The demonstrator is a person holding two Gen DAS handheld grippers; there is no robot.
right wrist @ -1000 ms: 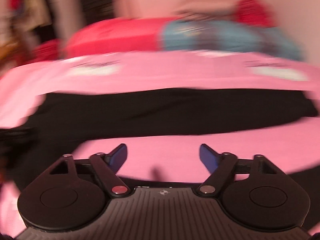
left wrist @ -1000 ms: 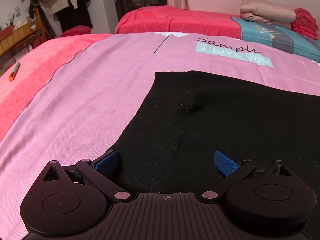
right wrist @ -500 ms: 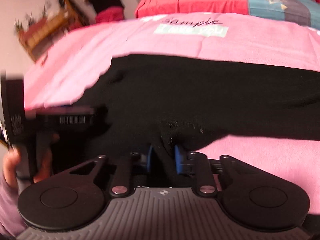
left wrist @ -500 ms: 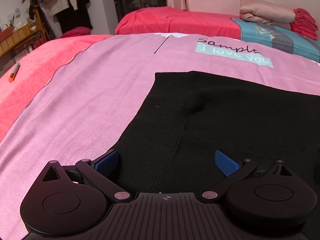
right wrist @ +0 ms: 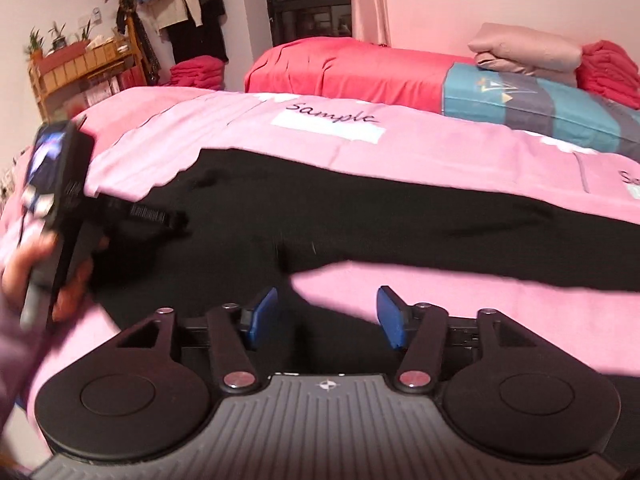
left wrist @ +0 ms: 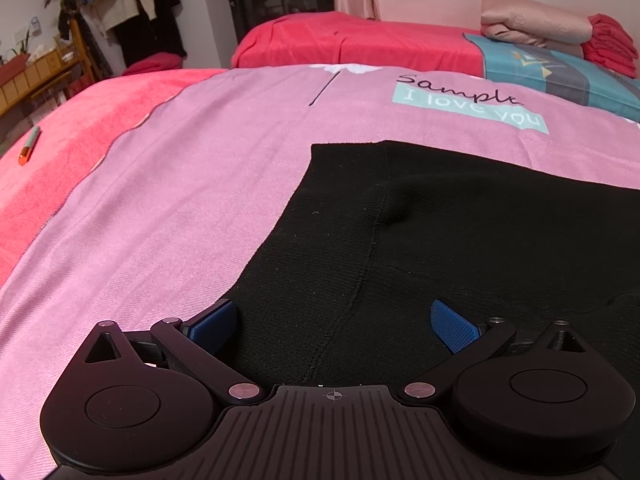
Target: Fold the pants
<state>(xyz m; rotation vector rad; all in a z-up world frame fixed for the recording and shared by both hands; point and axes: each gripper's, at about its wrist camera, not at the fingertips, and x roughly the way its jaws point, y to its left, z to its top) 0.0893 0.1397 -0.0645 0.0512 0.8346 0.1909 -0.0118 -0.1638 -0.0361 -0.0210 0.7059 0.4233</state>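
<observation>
Black pants [left wrist: 440, 232] lie spread on a pink bedspread [left wrist: 180, 208]. In the left wrist view my left gripper [left wrist: 334, 320] is open, low over the waist end, its blue fingers either side of the centre seam. In the right wrist view the pants [right wrist: 400, 216] stretch across with one leg running right. My right gripper [right wrist: 326, 320] is open just above the crotch, where the two legs split. It holds nothing. The hand-held left gripper [right wrist: 64, 200] shows at the left of that view.
A pen [left wrist: 29, 146] lies on the red blanket at the far left. A second bed [left wrist: 360, 44] with folded bedding [left wrist: 536, 20] stands behind. A wooden shelf [right wrist: 80, 68] and hanging clothes [right wrist: 184, 0] are at the back left.
My right gripper swung left to the crotch and shut on the fabric half a second ago. It has now opened, let go and drawn back a little. The left gripper barely moved.
</observation>
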